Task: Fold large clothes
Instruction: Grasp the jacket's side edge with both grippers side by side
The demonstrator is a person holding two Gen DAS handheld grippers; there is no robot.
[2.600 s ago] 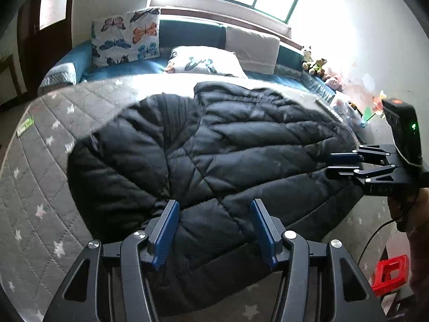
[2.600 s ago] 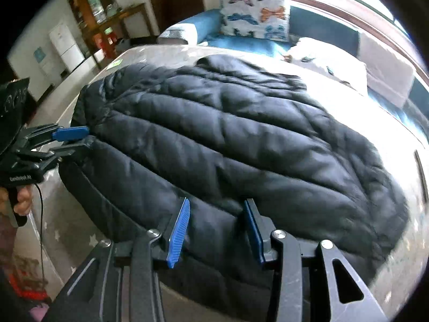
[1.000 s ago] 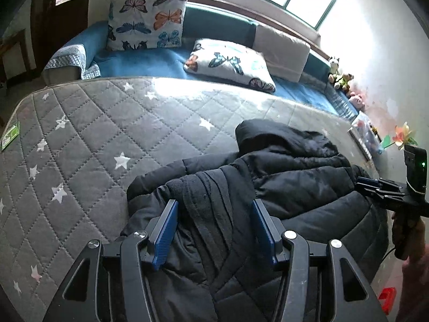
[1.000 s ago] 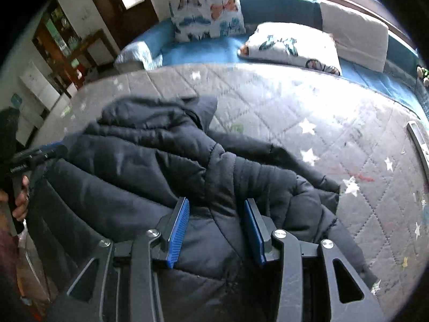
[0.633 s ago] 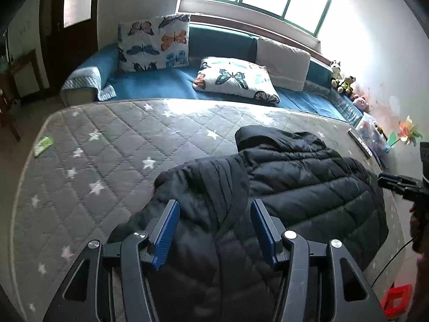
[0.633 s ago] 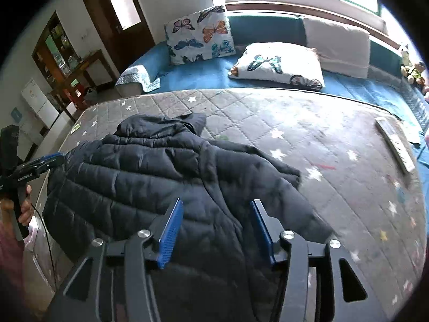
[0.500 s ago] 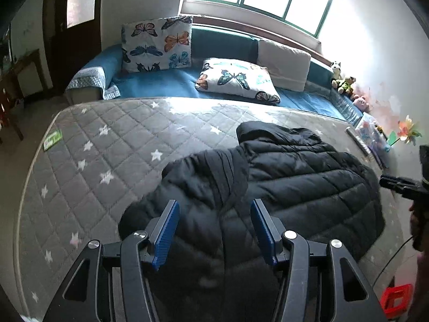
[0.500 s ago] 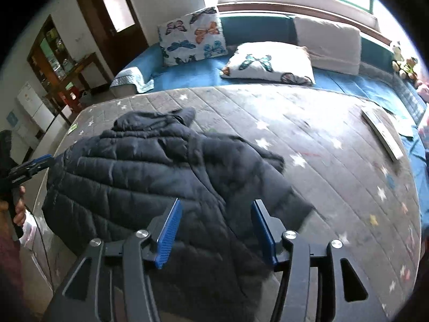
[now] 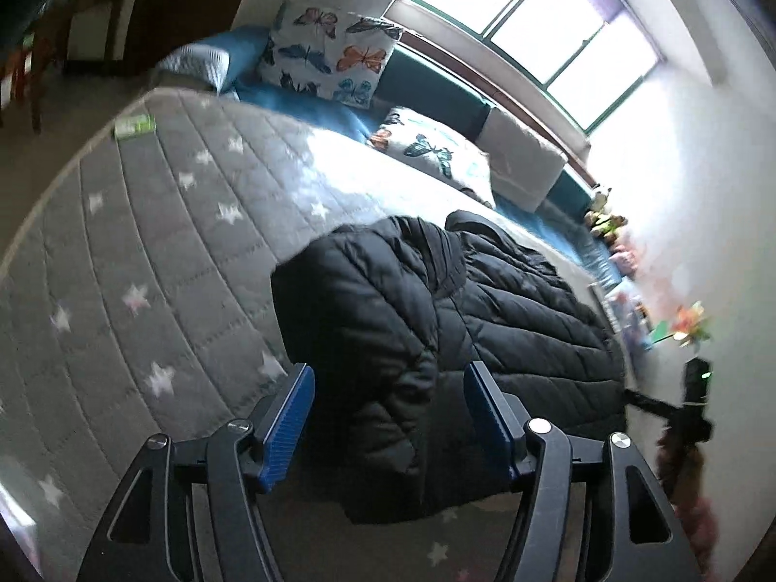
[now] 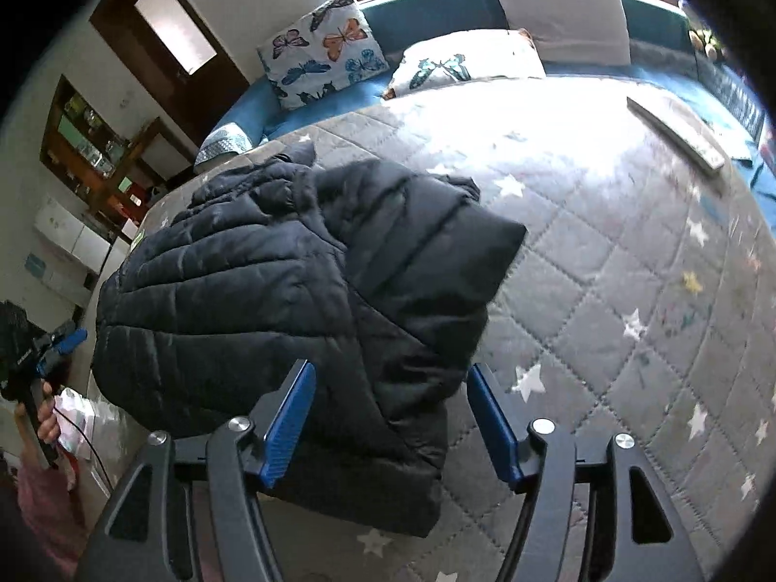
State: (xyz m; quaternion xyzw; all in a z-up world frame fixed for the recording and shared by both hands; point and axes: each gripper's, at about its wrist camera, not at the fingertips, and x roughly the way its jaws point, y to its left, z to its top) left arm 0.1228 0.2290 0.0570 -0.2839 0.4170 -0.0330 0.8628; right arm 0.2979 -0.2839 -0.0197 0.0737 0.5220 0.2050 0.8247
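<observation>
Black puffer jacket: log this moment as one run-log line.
jacket: folded, on mattress | left gripper: open, holding nothing | right gripper: open, holding nothing

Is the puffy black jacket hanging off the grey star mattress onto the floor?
No, the puffy black quilted jacket lies wholly on the grey star-patterned mattress, bunched near its edge.

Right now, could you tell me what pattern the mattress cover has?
The mattress cover is grey, quilted, with scattered stars; the right wrist view shows it best.

The black puffer jacket [image 10: 300,281] bulks across the near left of the grey mattress [image 10: 606,252]. The mattress's right half lies bare. A flat grey bar [image 10: 674,131] rests at its far right edge.
</observation>
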